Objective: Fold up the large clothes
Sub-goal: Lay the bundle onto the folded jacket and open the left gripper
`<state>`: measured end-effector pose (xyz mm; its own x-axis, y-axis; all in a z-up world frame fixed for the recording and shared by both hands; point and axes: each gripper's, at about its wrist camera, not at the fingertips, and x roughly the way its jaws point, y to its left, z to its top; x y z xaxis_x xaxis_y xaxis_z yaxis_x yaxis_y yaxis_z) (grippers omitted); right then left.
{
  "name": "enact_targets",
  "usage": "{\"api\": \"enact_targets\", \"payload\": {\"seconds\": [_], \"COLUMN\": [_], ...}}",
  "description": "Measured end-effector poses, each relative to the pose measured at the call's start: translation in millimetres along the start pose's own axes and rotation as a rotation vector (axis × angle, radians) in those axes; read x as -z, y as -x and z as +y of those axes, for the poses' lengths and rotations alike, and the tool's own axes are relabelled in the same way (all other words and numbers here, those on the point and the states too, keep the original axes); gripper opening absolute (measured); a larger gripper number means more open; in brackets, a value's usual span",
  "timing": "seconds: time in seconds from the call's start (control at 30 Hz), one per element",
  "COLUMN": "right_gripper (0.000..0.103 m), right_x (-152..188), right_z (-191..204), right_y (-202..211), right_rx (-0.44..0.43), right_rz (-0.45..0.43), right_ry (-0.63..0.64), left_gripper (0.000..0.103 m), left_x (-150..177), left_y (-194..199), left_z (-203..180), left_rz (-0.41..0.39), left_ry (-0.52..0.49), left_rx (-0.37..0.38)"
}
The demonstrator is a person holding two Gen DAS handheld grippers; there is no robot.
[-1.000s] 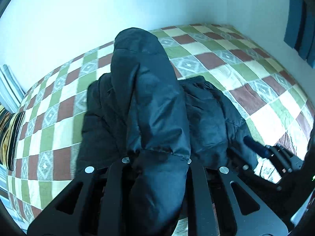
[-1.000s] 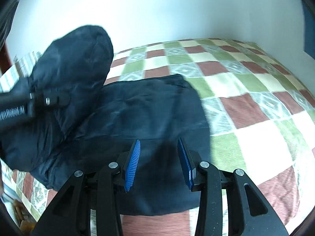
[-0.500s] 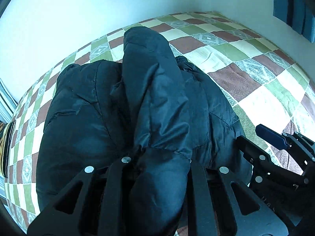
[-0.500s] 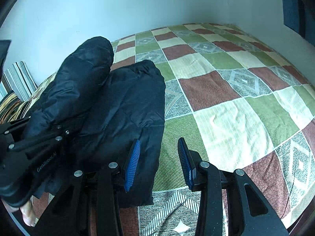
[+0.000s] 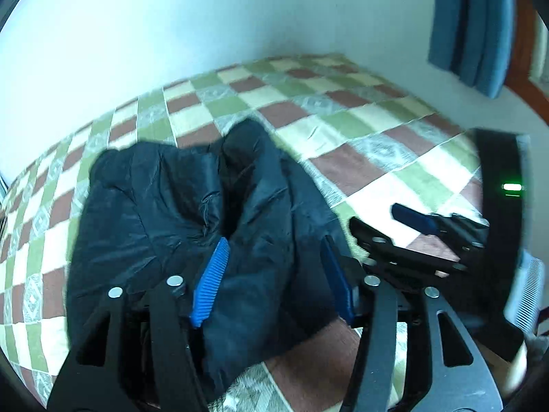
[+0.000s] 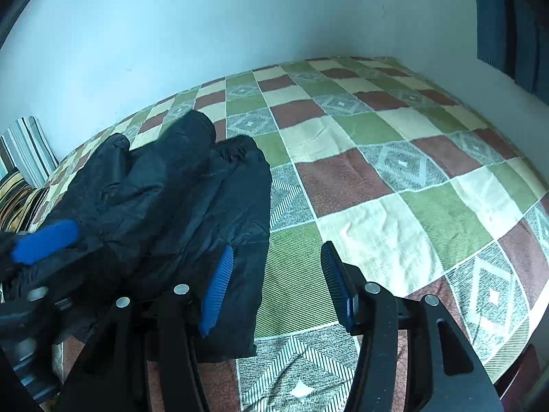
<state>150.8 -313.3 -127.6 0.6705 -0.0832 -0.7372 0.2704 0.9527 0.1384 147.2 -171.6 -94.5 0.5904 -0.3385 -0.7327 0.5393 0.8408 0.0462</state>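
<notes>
1. I am letting go of the sleeve: my left gripper (image 5: 274,274) is opening, cloth between its pads but no longer pinched.
2. The black jacket (image 6: 178,206) lies bunched on the checked bedspread (image 6: 394,178).
3. My right gripper (image 6: 274,288) is opening, empty; next I need the hem.

A: What colour is the jacket (image 6: 178,206)?
B: Black, with a slight sheen. It lies on a bedspread (image 6: 394,178) checked in green, cream and brownish red, with grey squares that carry white diamonds.
A: And the pillow (image 6: 24,158)?
B: Striped: grey and white above, yellow and black below.
A: The wall (image 6: 206,17)?
B: Pale bluish white. The curtain (image 5: 470,24) is blue, and the pads (image 6: 218,288) of each hand-held gripper are ribbed blue on black frames
</notes>
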Motion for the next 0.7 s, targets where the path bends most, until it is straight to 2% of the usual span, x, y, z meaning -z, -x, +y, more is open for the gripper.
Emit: {"api": "enact_targets", "payload": {"seconds": [0.1, 0.17, 0.3, 0.43, 0.5, 0.63, 0.7], "right_gripper": [0.053, 0.053, 0.053, 0.054, 0.055, 0.061, 0.07], "right_x": [-5, -11, -21, -28, -32, -35, -34], "right_z": [8, 16, 34, 58, 73, 100, 115], "right_y": [11, 19, 31, 38, 38, 29, 20], "right_rx": [-0.014, -0.029, -0.064, -0.097, -0.119, -0.179, -0.188], "right_rz": [-0.019, -0.033, -0.057, -0.074, -0.067, -0.029, -0.004], "right_ry": [0.011, 0.021, 0.043, 0.075, 0.095, 0.105, 0.121], "left_gripper": [0.068, 0.069, 0.07, 0.07, 0.07, 0.07, 0.07], "left_x": [2, 3, 12, 26, 34, 51, 59], "left_y": [34, 44, 58, 59, 56, 41, 31], "left_z": [15, 32, 87, 142, 163, 189, 194], "left_rz": [-0.067, -0.075, -0.084, -0.077, -0.073, -0.038, -0.016], "left_ry": [0.002, 0.034, 0.141, 0.244, 0.287, 0.357, 0.374], "left_rx": [-0.023, -0.038, -0.127, -0.23, -0.256, -0.259, -0.245]}}
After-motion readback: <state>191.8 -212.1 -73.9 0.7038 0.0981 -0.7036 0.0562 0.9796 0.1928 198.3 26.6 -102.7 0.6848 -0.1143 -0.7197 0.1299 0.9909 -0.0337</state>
